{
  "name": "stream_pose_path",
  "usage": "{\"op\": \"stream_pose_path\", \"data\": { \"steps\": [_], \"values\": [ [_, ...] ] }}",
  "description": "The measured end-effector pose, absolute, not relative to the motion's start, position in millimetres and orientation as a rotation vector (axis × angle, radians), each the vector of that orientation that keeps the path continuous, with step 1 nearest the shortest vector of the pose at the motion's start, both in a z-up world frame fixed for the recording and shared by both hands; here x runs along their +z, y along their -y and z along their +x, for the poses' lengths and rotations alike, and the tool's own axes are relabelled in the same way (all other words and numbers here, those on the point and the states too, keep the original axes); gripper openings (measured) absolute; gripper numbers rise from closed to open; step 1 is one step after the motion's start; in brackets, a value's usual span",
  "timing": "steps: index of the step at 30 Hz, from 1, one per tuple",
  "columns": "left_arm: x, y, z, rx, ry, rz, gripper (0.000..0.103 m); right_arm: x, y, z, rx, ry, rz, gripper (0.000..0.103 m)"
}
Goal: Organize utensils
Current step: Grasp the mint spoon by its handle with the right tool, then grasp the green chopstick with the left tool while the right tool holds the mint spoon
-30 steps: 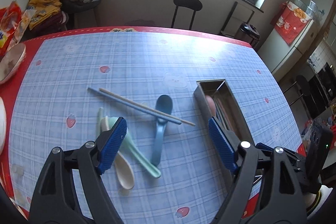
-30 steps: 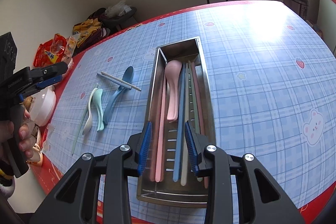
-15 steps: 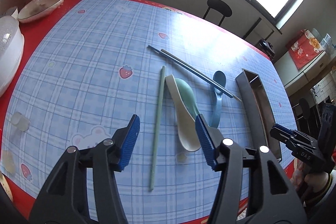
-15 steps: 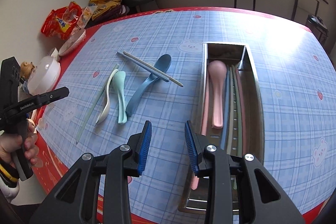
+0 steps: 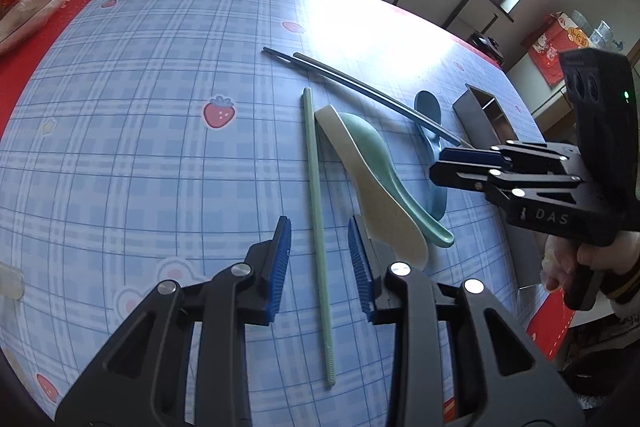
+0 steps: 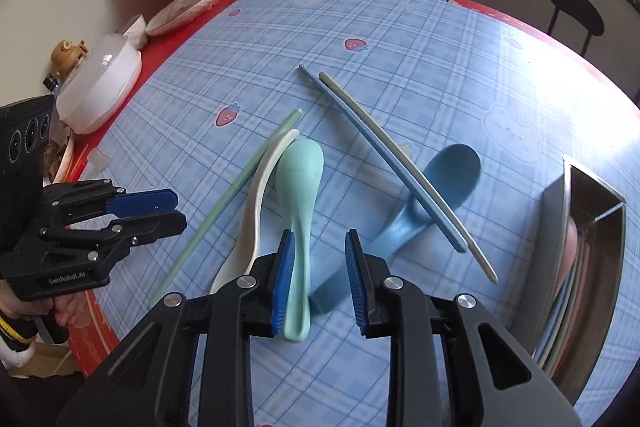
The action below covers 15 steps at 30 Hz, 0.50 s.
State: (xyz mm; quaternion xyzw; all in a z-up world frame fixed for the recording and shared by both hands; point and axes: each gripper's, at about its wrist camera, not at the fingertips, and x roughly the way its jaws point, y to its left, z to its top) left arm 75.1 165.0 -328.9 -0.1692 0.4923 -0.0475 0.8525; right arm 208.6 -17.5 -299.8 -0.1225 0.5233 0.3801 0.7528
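My left gripper point(image 5: 319, 259) hangs with jaws apart around the pale green chopstick point(image 5: 316, 211). My right gripper point(image 6: 316, 281), jaws also apart, frames the mint spoon point(image 6: 301, 195) handle mid-table, beside the blue spoon point(image 6: 436, 191); the steel tray point(image 6: 554, 227) sits at the right edge.

- Left gripper point(image 5: 318, 259): jaws parted, blue pads facing each other across a gap, fingers pointing toward 12 o'clock and angled down at the table.
- In the right wrist view it sits at 9 o'clock point(image 6: 160, 209), seen side-on, fingers pointing toward 3 o'clock, held in a hand point(image 6: 60, 311).
- Right gripper point(image 6: 316, 267): jaws parted, pads apart, fingers toward 12 o'clock, low over the table.
- In the left wrist view it sits at 3 o'clock point(image 5: 460, 163), side-on, fingers pointing toward 9 o'clock, gripped by a hand point(image 5: 576, 259).
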Motion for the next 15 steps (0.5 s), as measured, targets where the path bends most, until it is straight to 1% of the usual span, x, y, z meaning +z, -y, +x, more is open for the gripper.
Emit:
{"op": "stream_pose_path", "data": {
  "steps": [2,5,10,15],
  "values": [
    [-334,-163,78,-0.120,-1.041,-0.356,0.032,-307,10,218,0.836,-1.174,-0.264,0.019],
    [-339,-161,80,-0.136,-1.042,-0.358,0.032,-313,4,225,0.851,-1.198,-0.249,0.016],
    [-348,-160,83,-0.141,-1.051,-0.375,0.030,-320,-4,224,0.884,-1.225,-0.254,0.016],
    [-350,-158,85,-0.131,-1.046,-0.375,0.025,-325,-7,220,0.907,-1.238,-0.257,0.016]
  ]
}}
